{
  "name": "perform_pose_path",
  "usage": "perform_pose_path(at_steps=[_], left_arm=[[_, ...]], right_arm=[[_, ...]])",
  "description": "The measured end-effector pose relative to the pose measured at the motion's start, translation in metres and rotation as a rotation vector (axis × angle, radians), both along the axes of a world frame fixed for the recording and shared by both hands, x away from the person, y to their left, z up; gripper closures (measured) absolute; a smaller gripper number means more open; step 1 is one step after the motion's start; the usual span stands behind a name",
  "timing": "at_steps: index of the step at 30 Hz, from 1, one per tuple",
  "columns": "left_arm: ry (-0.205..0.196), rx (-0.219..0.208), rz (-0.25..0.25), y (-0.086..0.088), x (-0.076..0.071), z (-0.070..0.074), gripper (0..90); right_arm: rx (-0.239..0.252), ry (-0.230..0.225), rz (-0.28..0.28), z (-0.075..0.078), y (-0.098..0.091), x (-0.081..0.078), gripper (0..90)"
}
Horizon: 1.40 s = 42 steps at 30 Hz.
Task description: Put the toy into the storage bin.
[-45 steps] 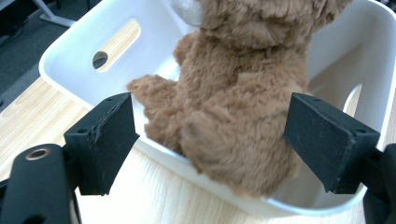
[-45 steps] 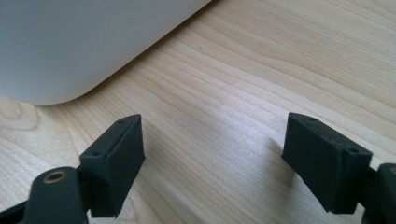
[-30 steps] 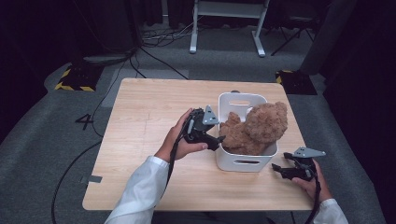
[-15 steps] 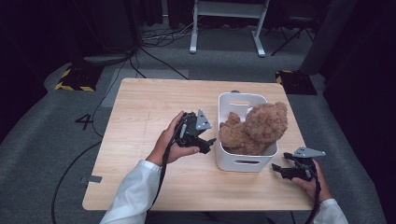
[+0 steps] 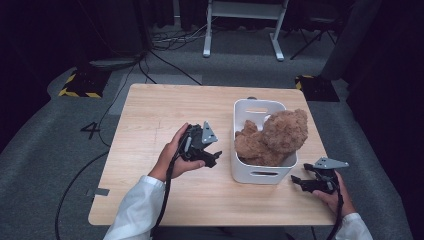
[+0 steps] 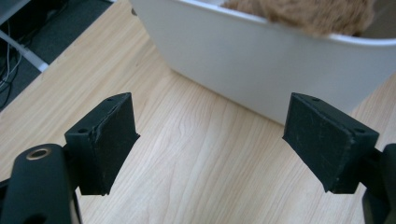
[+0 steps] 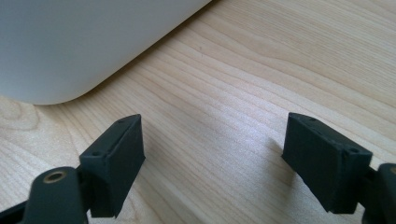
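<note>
While the left gripper hangs released at nine o'clock of the white bin, the brown plush bear lies inside it, heaped over the rim; the right gripper, also released, rests at four o'clock. A bump against the bin could tip the bear out.

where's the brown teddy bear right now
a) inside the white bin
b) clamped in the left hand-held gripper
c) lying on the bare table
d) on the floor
a: the brown teddy bear sits inside the white bin, while the left hand-held gripper and right hand-held gripper are both open and empty beside it.
</note>
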<state>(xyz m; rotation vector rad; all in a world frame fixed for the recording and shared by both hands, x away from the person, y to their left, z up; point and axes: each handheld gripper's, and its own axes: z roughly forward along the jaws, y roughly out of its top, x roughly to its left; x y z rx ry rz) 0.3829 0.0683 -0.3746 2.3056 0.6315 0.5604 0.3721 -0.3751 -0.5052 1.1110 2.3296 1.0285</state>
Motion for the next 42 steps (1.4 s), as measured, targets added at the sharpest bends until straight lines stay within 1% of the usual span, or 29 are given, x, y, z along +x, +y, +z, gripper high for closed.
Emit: perform_pose_path(at_steps=[7, 9, 11, 14, 19, 31, 35, 38, 40, 42], left_arm=[[0.013, 0.031, 0.017, 0.013, -0.004, -0.009, 17.1], [0.022, 0.035, 0.019, 0.017, -0.005, -0.012, 17.2], [0.029, 0.030, 0.019, 0.021, -0.006, -0.014, 17.4], [0.035, 0.034, 0.029, 0.026, -0.008, -0.018, 17.4], [0.048, 0.051, 0.046, 0.032, -0.009, -0.027, 17.1], [0.083, 0.078, 0.087, 0.047, -0.011, -0.047, 17.1], [0.101, 0.079, 0.096, 0.053, -0.011, -0.054, 17.1], [0.106, 0.077, 0.104, 0.058, -0.011, -0.059, 17.1], [0.117, 0.087, 0.109, 0.061, -0.012, -0.062, 17.1], [0.118, 0.088, 0.113, 0.063, -0.012, -0.065, 17.1]], right_arm=[[0.000, -0.001, -0.001, 0.000, 0.000, 0.000, 20.2], [-0.001, 0.000, 0.000, 0.000, 0.000, 0.000, 20.2], [0.000, -0.001, -0.001, 0.000, 0.000, 0.000, 20.2], [0.000, -0.001, -0.003, 0.000, 0.000, 0.000, 20.2], [0.000, -0.001, -0.004, 0.000, 0.000, 0.000, 20.2], [0.000, -0.001, -0.004, 0.000, 0.000, 0.000, 20.2], [-0.001, -0.001, -0.004, 0.000, 0.000, 0.000, 20.1], [0.000, -0.001, -0.004, 0.000, 0.000, 0.000, 20.2], [0.000, -0.001, -0.004, 0.000, 0.000, 0.000, 20.2], [0.000, -0.002, -0.004, 0.000, 0.000, 0.000, 20.2]])
